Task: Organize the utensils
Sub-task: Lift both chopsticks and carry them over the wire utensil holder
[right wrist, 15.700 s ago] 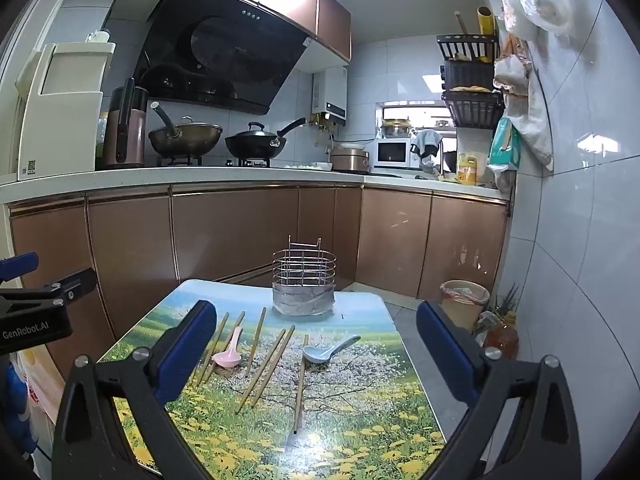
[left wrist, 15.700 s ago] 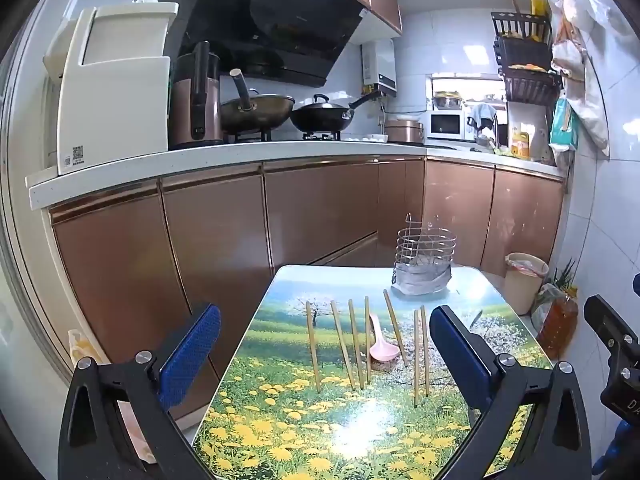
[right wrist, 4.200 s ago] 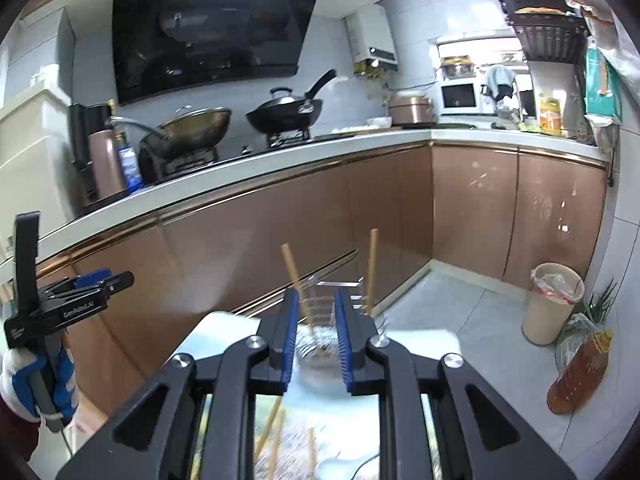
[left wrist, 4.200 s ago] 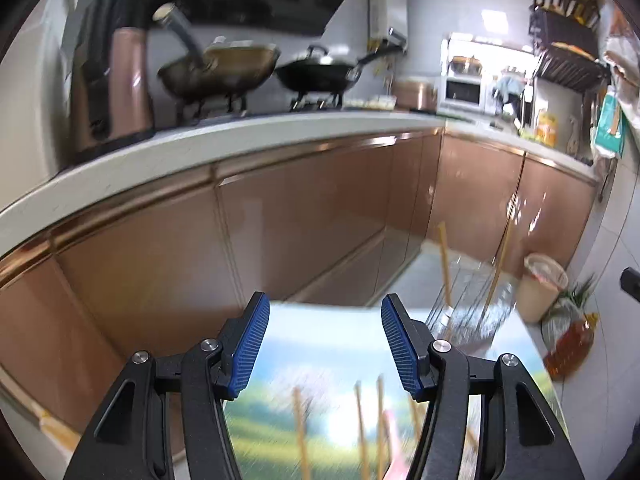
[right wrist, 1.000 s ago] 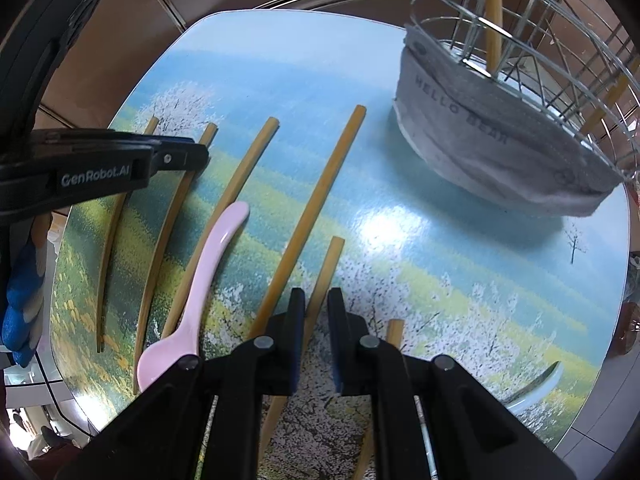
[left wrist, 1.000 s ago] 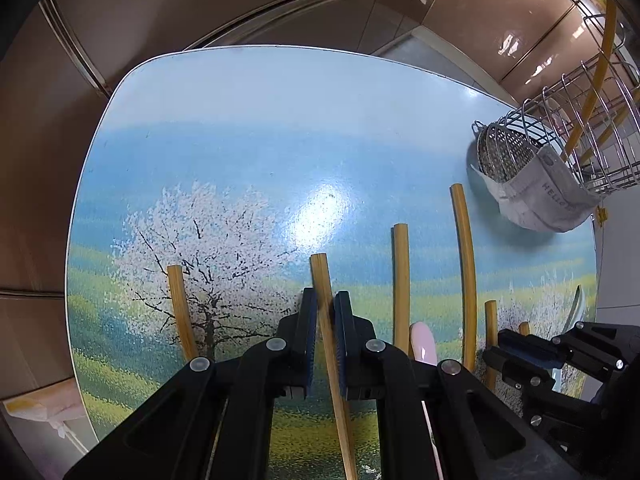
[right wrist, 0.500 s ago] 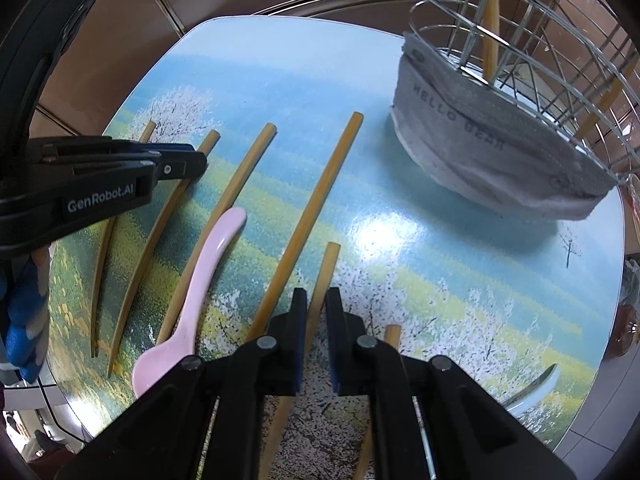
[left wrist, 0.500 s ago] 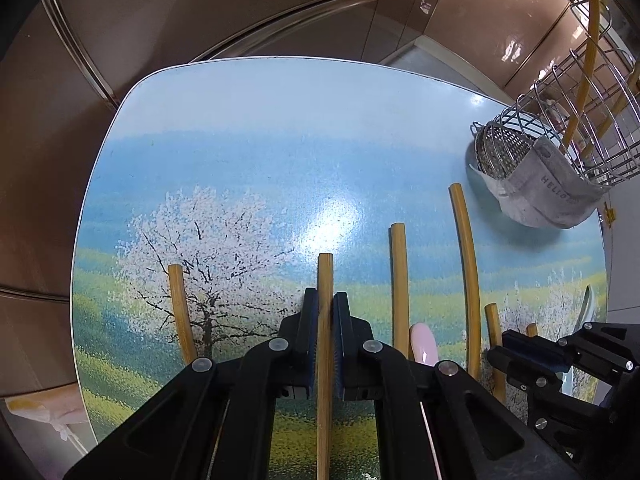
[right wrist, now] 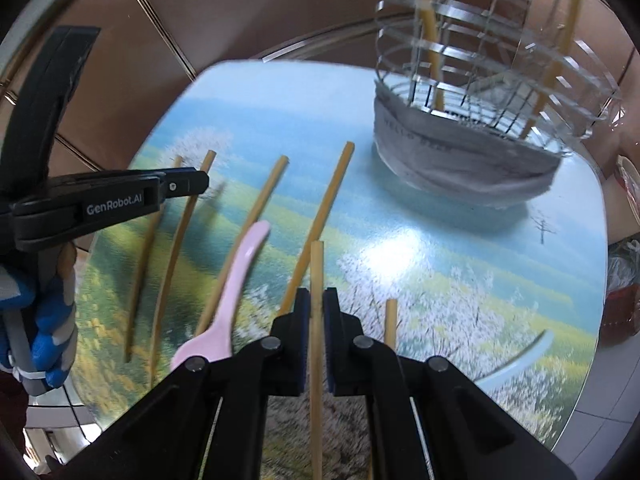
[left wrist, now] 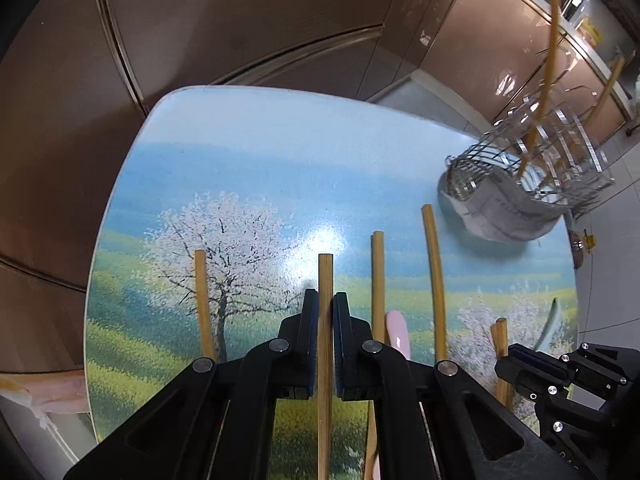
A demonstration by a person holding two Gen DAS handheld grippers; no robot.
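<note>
While each gripper's fingers (left wrist: 310,336) pinch one chopstick (left wrist: 325,280) near its end, either could swivel and miss the basket (right wrist: 472,160).

The table (left wrist: 240,168) carries a printed landscape: blue sky, white blossoming trees, green and yellow meadow. The chopsticks (right wrist: 330,196) are tan bamboo, one spoon (right wrist: 232,292) pink, another spoon (right wrist: 516,364) pale blue. The silver wire holder (right wrist: 500,60) has a grey wrap (right wrist: 460,164); both grippers are black with blue pads (left wrist: 313,320).

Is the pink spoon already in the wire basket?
No, the pink spoon lies flat on the table, left of the wire basket.
</note>
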